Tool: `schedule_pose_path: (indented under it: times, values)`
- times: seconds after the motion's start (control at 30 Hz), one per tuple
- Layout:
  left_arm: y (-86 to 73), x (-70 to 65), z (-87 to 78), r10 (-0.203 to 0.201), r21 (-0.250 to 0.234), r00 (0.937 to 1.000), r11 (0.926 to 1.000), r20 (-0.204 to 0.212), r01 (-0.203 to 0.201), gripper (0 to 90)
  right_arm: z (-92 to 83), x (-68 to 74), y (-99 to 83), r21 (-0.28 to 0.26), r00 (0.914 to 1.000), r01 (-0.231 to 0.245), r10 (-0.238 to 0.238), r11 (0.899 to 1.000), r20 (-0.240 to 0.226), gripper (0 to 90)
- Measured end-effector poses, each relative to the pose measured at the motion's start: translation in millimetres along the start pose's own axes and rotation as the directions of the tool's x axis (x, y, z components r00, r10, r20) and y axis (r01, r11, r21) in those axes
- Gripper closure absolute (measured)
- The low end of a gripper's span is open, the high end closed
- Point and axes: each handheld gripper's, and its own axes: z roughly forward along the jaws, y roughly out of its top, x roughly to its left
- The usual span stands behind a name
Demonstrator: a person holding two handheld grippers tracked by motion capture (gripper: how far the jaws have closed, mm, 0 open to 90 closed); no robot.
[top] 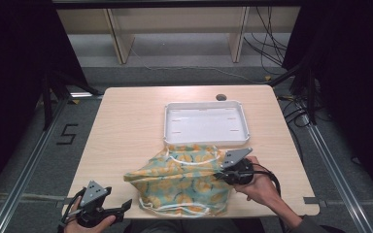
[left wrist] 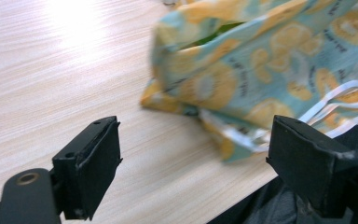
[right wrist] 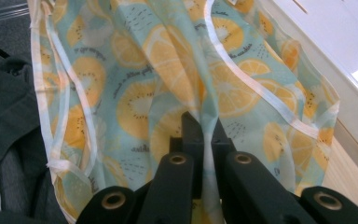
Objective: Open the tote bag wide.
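Two hand-held grippers, one lemon bag

Left hand-held gripper (top: pixel 125 206) hangs at the surface's (top: pixel 126 126) near edge, jaws spread wide, nothing between them. Lemon-print cloth bag (top: pixel 182 182) sits mid-front, just before the white tray (top: pixel 205 124). Right hand-held gripper (right wrist: pixel 205 128) is pinched tight on a bag fold.

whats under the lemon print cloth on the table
The teal, lemon-print fabric cloth lies bunched on the light wooden table; bare tabletop shows around it. Its folds hide anything beneath. The right gripper pinches one fold.
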Motion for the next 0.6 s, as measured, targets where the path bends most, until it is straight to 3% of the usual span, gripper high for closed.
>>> schedule_pose_path:
  times: [0.03,0.13,0.17,0.2,0.3,0.4,0.43,0.47,0.5,0.6]
  values:
    - [0.5,0.9,-0.4,0.019,0.000,0.9998,0.9998,-0.002,-0.019,16.3,0.0,0.0,0.0,0.000,1.0000,0.000,0.000,1.000,0.000,90.0]
    - [0.3,0.9,-0.3,0.020,0.000,0.9998,0.9998,0.000,-0.020,16.3,-8.3,-7.1,-10.3,0.002,0.9999,0.009,-0.009,1.000,-0.006,90.0]
    - [0.6,0.9,-0.3,0.022,0.000,0.9998,0.9998,0.002,-0.022,16.3,-11.0,-9.0,-14.3,-0.002,0.9999,-0.016,0.016,1.000,0.005,90.0]
    - [0.3,-0.1,0.2,0.004,-0.003,1.0000,1.0000,0.004,-0.004,16.3,-13.4,-11.3,-18.0,-0.002,0.9998,-0.019,0.019,1.000,0.008,90.0]
    - [0.1,0.0,0.6,0.005,0.002,1.0000,1.0000,0.005,-0.005,16.2,-21.1,-17.1,-27.9,0.003,0.9993,-0.035,0.035,0.999,0.009,90.0]
    - [0.9,1.6,-1.4,0.038,0.025,0.9993,0.9990,0.004,-0.038,16.2,-26.9,-21.2,-35.7,-0.005,0.9991,-0.038,0.038,0.999,0.018,90.0]
    - [0.7,0.6,0.4,0.025,0.002,0.9996,0.9997,0.007,-0.025,16.2,-29.1,-22.3,-37.8,-0.006,0.9990,-0.042,0.042,0.999,0.018,90.0]
    - [1.0,2.2,-1.5,0.049,0.035,0.9988,0.9982,0.010,-0.049,16.2,-30.6,-23.6,-39.6,-0.009,0.9992,-0.037,0.037,0.999,0.018,90.0]
    - [0.5,0.7,0.1,0.024,0.021,0.9997,0.9995,0.008,-0.025,16.2,-32.9,-25.3,-42.8,-0.012,0.9987,-0.045,0.045,0.999,0.025,90.0]
    - [1.2,-2.1,2.5,0.011,-0.003,0.9998,0.9999,0.019,-0.011,15.9,-38.5,-29.6,-50.5,-0.013,0.9983,-0.052,0.052,0.999,0.026,90.0]
